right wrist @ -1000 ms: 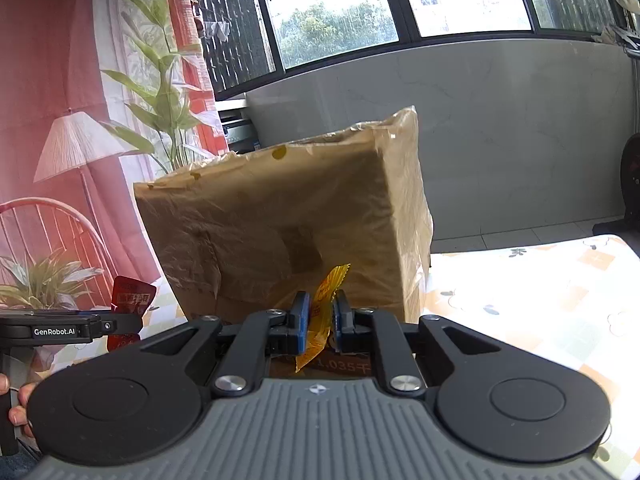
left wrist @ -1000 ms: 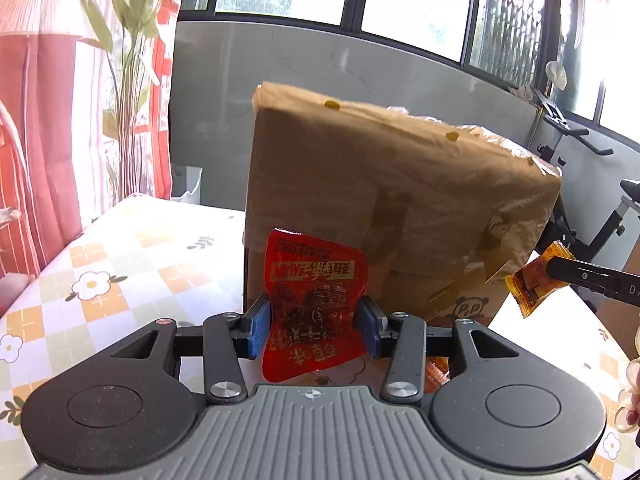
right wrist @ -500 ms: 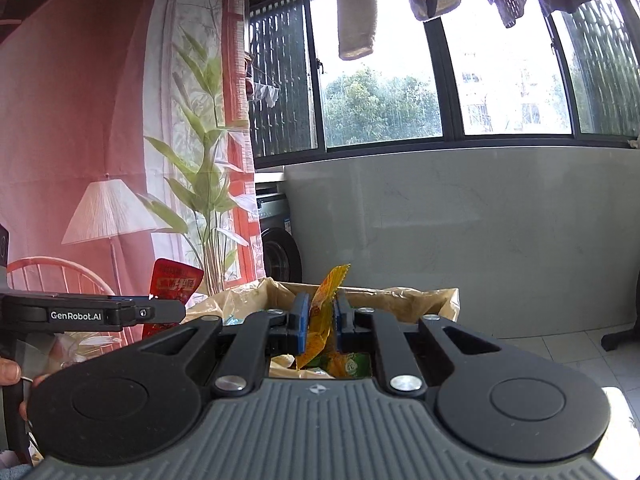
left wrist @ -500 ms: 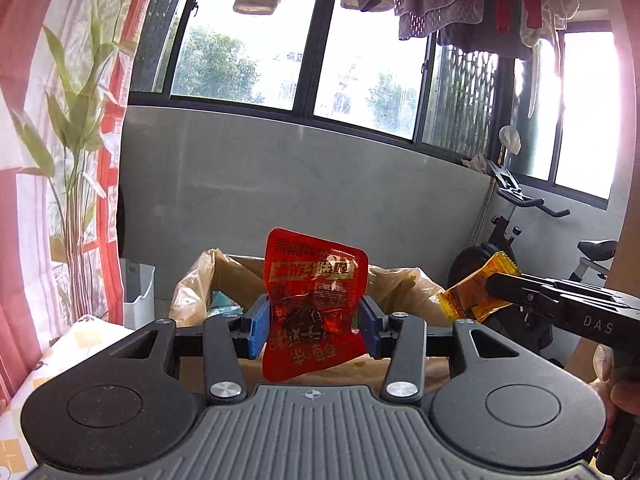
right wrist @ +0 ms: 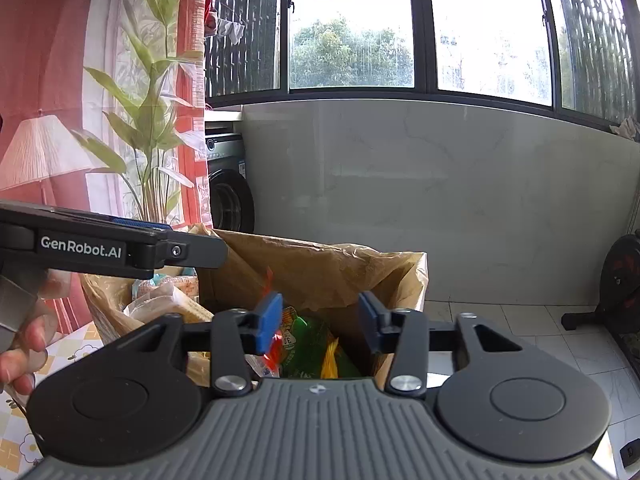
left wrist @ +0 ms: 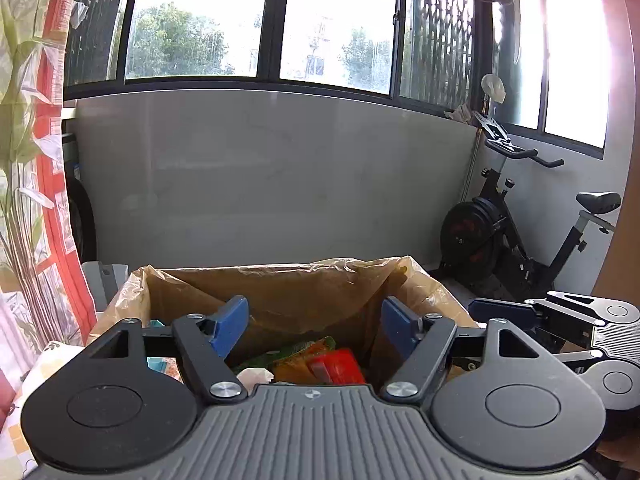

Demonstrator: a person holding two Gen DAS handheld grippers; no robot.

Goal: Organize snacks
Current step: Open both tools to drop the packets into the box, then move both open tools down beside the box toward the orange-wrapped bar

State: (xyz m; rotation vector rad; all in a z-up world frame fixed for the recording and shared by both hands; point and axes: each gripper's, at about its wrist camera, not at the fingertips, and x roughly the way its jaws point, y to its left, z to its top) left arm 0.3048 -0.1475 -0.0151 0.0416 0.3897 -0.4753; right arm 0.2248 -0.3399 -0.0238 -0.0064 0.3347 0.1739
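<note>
A tall cardboard box (left wrist: 280,270) lined with a brown plastic bag stands open below both grippers. My left gripper (left wrist: 314,316) hangs over the opening with its jaws opening and nothing between them. A red snack packet (left wrist: 338,366) lies inside the box under it, on green and orange packets. My right gripper (right wrist: 320,314) is over the same box (right wrist: 320,256), jaws also opening, with no pad pressing on anything. A yellow-orange packet (right wrist: 330,356) sits below it among green packets (right wrist: 304,344). Each gripper shows at the edge of the other's view.
Pale wrapped snacks (right wrist: 172,300) fill the box's left part. A hand (right wrist: 24,344) holds the left gripper's handle above a flower-patterned tablecloth (right wrist: 80,350). Beyond the table are an exercise bike (left wrist: 520,240), a washing machine (right wrist: 230,200) and a leafy plant (right wrist: 148,120).
Both grippers rose from in front of the box to above its opening. Both then opened, and the red packet and the orange packet left their jaws and now lie inside the box.
</note>
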